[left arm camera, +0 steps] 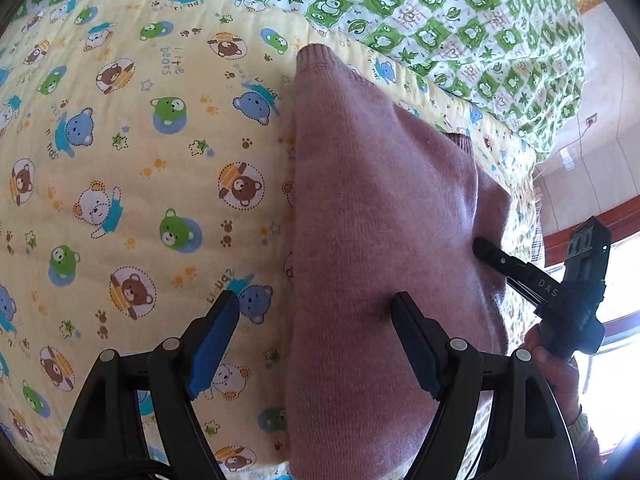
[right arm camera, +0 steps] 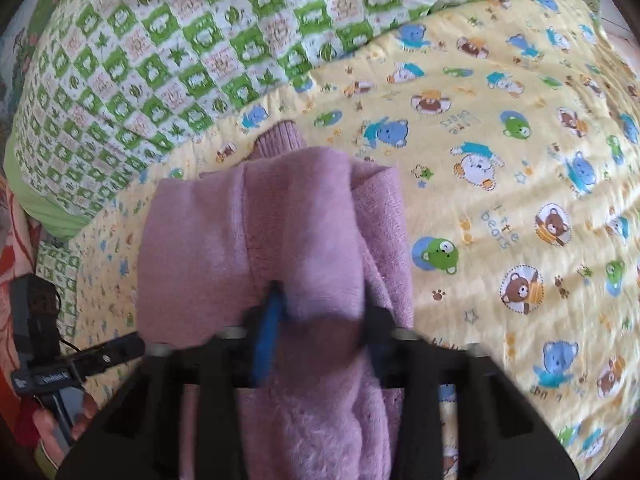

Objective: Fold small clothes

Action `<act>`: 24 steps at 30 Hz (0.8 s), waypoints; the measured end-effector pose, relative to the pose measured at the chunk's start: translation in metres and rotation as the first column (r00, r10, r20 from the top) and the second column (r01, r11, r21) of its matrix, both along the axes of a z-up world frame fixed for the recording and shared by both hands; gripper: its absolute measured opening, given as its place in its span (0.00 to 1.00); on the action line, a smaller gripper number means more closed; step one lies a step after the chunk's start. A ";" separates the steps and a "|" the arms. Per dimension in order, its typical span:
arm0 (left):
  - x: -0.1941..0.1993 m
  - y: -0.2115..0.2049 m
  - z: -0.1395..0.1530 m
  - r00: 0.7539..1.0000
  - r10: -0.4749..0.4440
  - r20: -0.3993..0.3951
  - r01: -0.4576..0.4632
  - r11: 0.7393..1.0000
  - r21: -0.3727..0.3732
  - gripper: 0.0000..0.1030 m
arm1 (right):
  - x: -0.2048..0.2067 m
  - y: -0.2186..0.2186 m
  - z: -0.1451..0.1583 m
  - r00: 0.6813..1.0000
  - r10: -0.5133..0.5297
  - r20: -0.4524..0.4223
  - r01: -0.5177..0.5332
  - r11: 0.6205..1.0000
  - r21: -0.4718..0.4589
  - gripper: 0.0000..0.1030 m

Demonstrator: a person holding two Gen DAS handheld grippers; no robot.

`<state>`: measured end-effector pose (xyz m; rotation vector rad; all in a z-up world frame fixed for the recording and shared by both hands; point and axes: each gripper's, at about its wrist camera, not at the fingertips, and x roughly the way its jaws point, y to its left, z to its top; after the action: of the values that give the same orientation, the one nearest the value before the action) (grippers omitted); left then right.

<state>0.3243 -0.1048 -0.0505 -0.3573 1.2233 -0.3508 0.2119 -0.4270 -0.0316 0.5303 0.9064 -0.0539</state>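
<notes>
Pink sweater [left arm camera: 384, 216] on bear-print quilt [left arm camera: 140, 160]

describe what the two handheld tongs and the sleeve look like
Left tongs: black plastic frame, silver pivot pins, blue pads on the fingers. Right tongs: same black build, blue pads, white lettering on the body. A knitted cream and red sleeve cuff shows.

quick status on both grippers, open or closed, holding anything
left gripper: open, jaws wide, one finger resting on the pink sweater, nothing held
right gripper: sweater fabric lies between its jaws; blurred, so a grip cannot be told
</notes>
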 end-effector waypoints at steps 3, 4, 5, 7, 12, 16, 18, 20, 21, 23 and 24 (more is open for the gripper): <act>0.005 -0.002 -0.004 1.000 -0.001 -0.008 0.001 1.000 -0.010 0.77 | 0.000 -0.014 -0.005 0.999 -0.034 0.010 0.034 0.999 0.027 0.15; 0.006 -0.005 -0.006 1.000 -0.002 -0.012 0.002 1.000 -0.010 0.77 | -0.001 -0.018 -0.009 0.999 -0.043 0.010 0.043 0.998 0.049 0.15; 0.008 -0.007 -0.009 1.000 -0.007 -0.018 0.007 1.000 -0.012 0.78 | -0.001 -0.020 -0.011 0.999 -0.050 0.010 0.049 0.997 0.065 0.15; 0.010 -0.012 -0.012 1.000 -0.012 -0.026 0.012 1.000 -0.015 0.78 | -0.004 -0.022 -0.014 0.998 -0.063 0.019 0.061 0.994 0.090 0.15; 0.010 -0.017 -0.018 0.999 -0.017 -0.037 0.016 0.999 -0.035 0.79 | -0.013 -0.024 -0.008 0.994 -0.098 0.040 0.095 0.993 0.065 0.12; 0.011 -0.021 -0.026 0.998 -0.021 -0.054 0.018 0.999 -0.048 0.81 | -0.006 -0.023 -0.014 0.996 -0.081 0.022 0.079 0.994 0.070 0.12; 0.011 -0.022 -0.029 0.998 -0.019 -0.060 0.016 0.998 -0.055 0.82 | -0.007 -0.020 -0.009 0.997 -0.069 0.040 0.066 0.996 0.055 0.17; 0.012 -0.021 -0.032 0.998 -0.014 -0.064 0.010 0.998 -0.061 0.85 | -0.012 -0.020 -0.003 0.996 -0.074 0.055 0.071 0.996 0.060 0.27; 0.012 -0.021 -0.034 0.998 -0.012 -0.066 0.007 0.998 -0.063 0.86 | -0.015 -0.021 0.000 0.995 -0.087 0.053 0.084 0.995 0.054 0.41; 0.012 -0.020 -0.037 0.997 -0.004 -0.074 -0.002 0.997 -0.076 0.87 | -0.021 -0.021 0.000 0.994 -0.097 0.055 0.095 0.994 0.051 0.59; 0.012 -0.020 -0.039 0.997 0.000 -0.078 -0.006 0.996 -0.085 0.87 | -0.023 -0.021 -0.001 0.994 -0.092 0.053 0.089 0.994 0.058 0.62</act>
<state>0.3362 -0.1247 -0.0897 -0.4500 1.2869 -0.3904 0.1889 -0.4479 -0.0329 0.6218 0.8313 -0.0956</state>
